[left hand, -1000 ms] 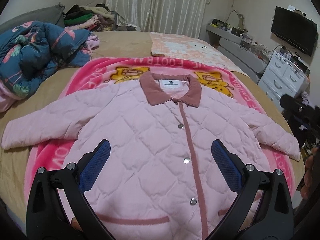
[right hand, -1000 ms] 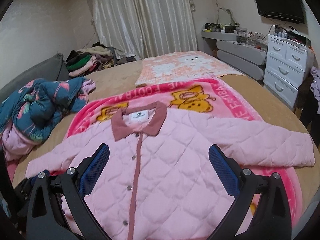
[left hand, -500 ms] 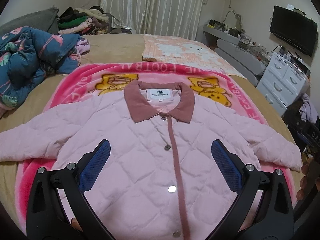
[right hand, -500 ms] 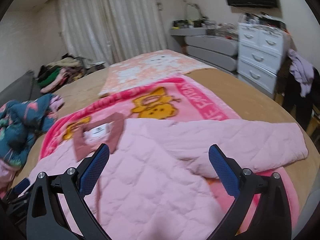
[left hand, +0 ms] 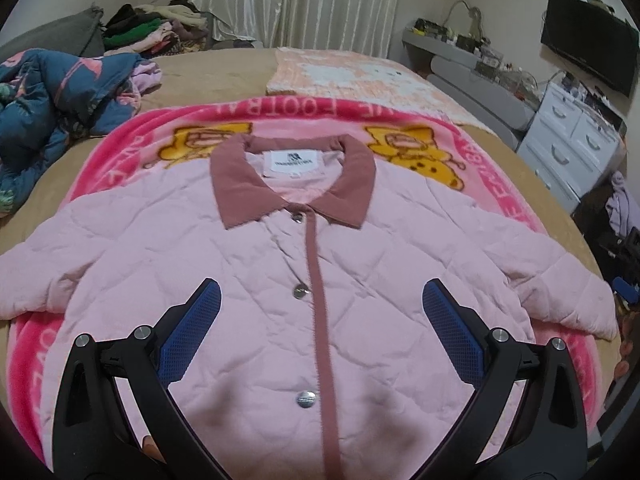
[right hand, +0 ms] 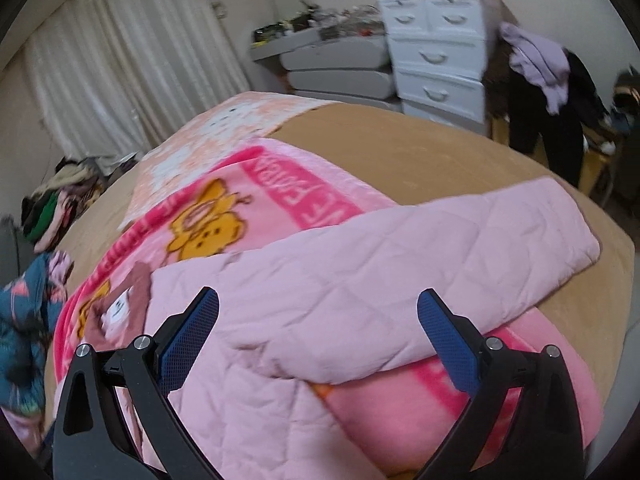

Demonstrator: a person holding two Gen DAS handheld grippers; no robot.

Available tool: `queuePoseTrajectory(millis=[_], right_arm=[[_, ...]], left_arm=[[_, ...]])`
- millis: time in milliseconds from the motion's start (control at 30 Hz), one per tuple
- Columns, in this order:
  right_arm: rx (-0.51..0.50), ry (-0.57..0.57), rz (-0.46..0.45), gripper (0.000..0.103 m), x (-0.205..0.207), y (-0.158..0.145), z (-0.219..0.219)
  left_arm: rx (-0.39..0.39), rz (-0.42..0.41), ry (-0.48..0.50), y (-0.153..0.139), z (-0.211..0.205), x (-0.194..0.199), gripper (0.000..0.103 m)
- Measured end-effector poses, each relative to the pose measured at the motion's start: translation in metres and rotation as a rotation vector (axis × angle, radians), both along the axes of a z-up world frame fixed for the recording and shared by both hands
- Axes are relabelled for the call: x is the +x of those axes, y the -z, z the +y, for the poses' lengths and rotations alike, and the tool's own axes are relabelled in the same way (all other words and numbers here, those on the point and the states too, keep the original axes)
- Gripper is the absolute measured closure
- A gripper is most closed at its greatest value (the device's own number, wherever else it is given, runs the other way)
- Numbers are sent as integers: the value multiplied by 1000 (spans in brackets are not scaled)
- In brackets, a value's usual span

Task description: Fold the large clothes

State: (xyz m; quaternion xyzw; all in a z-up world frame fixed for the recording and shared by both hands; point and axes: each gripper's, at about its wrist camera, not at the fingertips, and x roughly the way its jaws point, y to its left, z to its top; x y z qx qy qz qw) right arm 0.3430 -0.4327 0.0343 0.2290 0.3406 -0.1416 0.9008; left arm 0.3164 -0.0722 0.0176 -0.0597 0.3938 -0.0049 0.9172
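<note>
Quilt (left hand: pixel 52 88): blue, bunched at bed's left edge.
Left gripper (left hand: pixel 320 336): jaws apart, empty, over jacket front.
Jacket (left hand: pixel 256 280): pink, quilted, flat on blanket (left hand: pixel 132 136), buttoned.
Right gripper (right hand: pixel 318 334): jaws apart, empty, over the sleeve (right hand: pixel 440 252).
Drawers (right hand: pixel 436 60): white, beyond bed.

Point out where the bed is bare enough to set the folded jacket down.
Bare tan sheet lies right of the pink blanket, beyond the jacket sleeve. A smaller strip runs between the floral quilt and peach blanket. The left side is crowded.
</note>
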Motion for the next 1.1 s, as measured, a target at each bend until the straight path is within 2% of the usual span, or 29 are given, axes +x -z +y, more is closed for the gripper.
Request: queuePoseTrajectory(millis=[167, 433, 767, 1100], right_arm=[[47, 82, 23, 4, -1, 16, -30], [113, 224, 64, 4, -6, 45, -74], [247, 424, 90, 4, -26, 78, -128], [406, 532, 115, 4, -33, 119, -168]], left_arm=[[-5, 20, 31, 10, -21, 6, 8], [39, 46, 57, 17, -47, 12, 8], [79, 69, 72, 22, -69, 20, 8], [102, 92, 52, 27, -80, 25, 8]])
